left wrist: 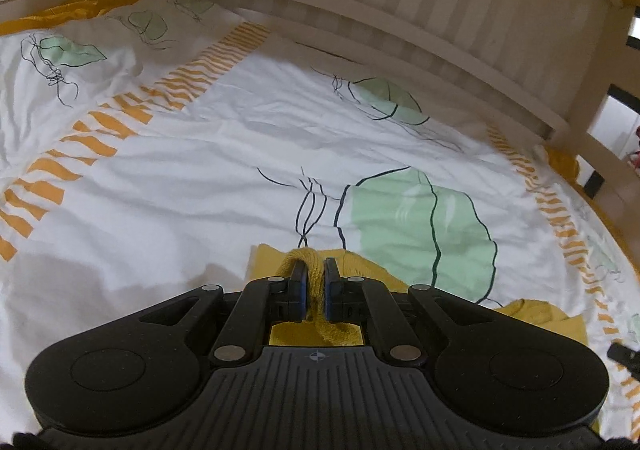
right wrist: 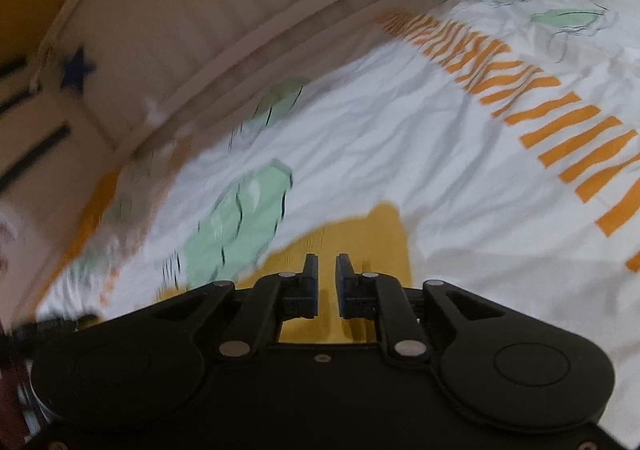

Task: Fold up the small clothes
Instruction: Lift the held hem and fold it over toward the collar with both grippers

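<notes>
A small mustard-yellow garment [left wrist: 364, 270] lies on the white bed cover [left wrist: 192, 186]. My left gripper [left wrist: 315, 266] is shut on a bunched fold of that yellow cloth, which runs between the pads and hangs back toward the camera. In the right wrist view the same yellow garment [right wrist: 360, 234] lies flat under my right gripper [right wrist: 327, 262]. Its jaws stand slightly apart, and no cloth is pinched between the pads. Much of the garment is hidden behind both gripper bodies.
The cover carries green leaf prints [left wrist: 420, 226] and bands of orange stripes [left wrist: 100, 130]. A pale slatted wooden bed rail [left wrist: 400, 10] curves along the far side, also in the right wrist view as the rail [right wrist: 208, 30]. The right wrist view is motion-blurred on its left.
</notes>
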`<state>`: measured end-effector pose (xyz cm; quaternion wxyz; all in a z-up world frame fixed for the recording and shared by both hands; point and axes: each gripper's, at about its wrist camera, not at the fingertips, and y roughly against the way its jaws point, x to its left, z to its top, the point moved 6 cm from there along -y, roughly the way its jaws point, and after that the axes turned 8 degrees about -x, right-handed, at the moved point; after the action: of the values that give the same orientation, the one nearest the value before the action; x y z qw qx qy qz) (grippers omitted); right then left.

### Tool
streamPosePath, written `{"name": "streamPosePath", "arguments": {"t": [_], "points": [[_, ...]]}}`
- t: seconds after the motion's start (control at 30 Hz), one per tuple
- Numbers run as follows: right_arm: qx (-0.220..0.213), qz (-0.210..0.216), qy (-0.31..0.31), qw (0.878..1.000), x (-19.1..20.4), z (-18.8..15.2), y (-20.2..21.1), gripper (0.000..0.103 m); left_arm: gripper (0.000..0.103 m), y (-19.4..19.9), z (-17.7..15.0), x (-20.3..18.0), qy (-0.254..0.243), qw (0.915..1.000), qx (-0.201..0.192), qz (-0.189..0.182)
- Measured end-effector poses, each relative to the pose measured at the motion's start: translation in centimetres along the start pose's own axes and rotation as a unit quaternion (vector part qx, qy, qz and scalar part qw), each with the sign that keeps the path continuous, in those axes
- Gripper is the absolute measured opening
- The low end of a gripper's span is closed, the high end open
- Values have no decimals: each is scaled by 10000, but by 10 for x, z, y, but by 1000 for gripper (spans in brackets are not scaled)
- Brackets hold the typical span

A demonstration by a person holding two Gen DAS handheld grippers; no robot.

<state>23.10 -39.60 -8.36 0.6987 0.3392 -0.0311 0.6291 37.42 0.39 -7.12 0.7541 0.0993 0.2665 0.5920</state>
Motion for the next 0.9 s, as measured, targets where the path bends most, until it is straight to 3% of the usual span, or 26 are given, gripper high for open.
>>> {"name": "streamPosePath", "arguments": {"t": [0.07,0.37,0.4,0.47,0.57,0.7,0.8,0.9], "points": [[98,-95,219,9997,1,-8,-1,41,7,2,0,0,-37,10000,9,-4],[247,10,90,9997,1,-20,-5,41,7,2,-1,-2,-110,9999,56,9],[278,19,71,9996,1,-21,-5,40,7,2,-1,-2,-110,9999,67,16],[320,100,45,9994,1,-24,-5,12,7,2,-3,-1,-99,9999,81,36],[123,392,-221,9989,5,-20,7,11,7,7,-4,3,-67,9999,84,37],[-510,756,-1055,9902,8,8,35,11,7,23,-1,0,-129,9999,-8,-103],[-743,667,-1260,9870,4,30,31,11,7,22,6,-5,-216,9996,-65,-159],[-720,227,-1279,9889,-10,41,3,11,7,6,8,-8,-154,9998,-3,-114]]}}
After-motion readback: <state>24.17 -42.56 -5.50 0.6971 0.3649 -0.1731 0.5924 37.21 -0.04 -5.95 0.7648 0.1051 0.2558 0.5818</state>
